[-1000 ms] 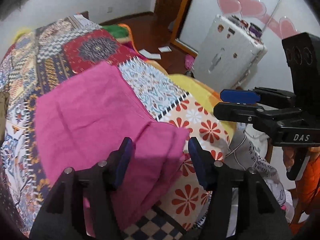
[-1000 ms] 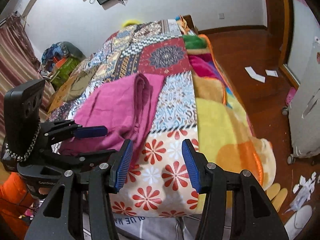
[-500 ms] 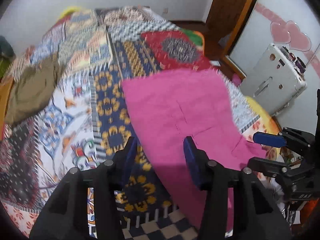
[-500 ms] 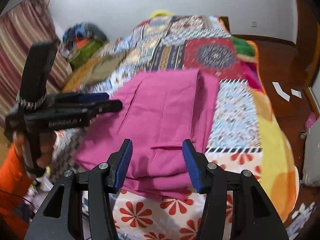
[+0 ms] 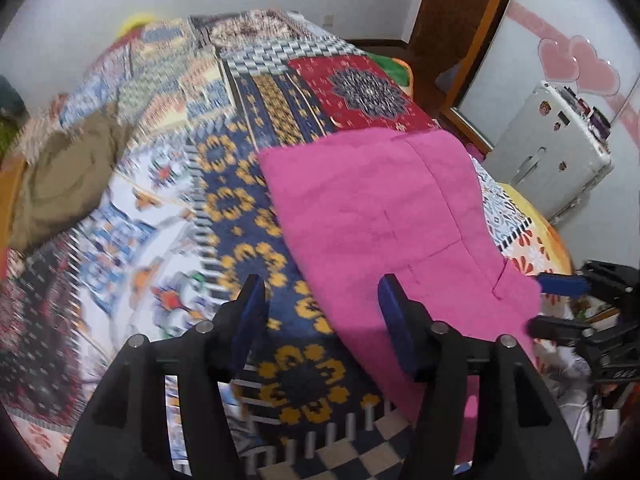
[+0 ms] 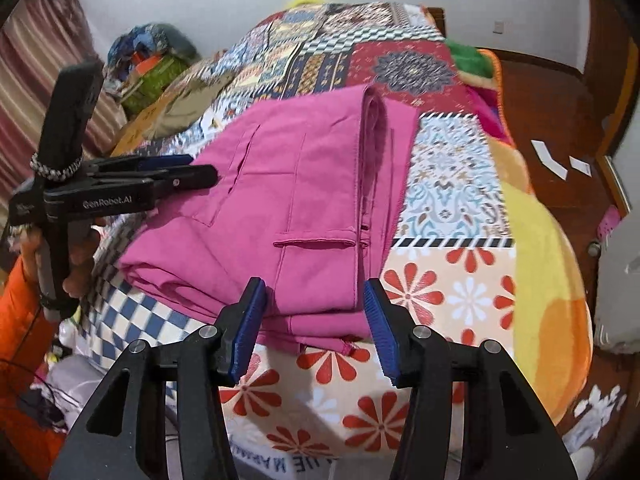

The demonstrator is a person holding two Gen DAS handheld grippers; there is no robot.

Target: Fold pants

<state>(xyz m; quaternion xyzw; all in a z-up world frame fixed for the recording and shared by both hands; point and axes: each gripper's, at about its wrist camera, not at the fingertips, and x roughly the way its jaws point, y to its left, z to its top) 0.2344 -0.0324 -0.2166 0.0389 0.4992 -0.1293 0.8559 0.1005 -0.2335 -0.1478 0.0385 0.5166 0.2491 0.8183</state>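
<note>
Magenta woven pants [image 6: 304, 200] — flat, layered rectangle — patchwork quilt [image 6: 448, 184]

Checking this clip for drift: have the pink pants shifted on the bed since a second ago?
No. The pink pants still lie across the quilt's same patches.

The folded pants [image 6: 304, 200] lie on the patchwork quilt [image 6: 448, 184] near the bed's foot, straight ahead of my right gripper [image 6: 316, 320]. My left gripper [image 5: 322, 320] hangs over the quilt left of them. A suitcase [image 5: 552, 152] stands on the floor to the bed's right.
</note>
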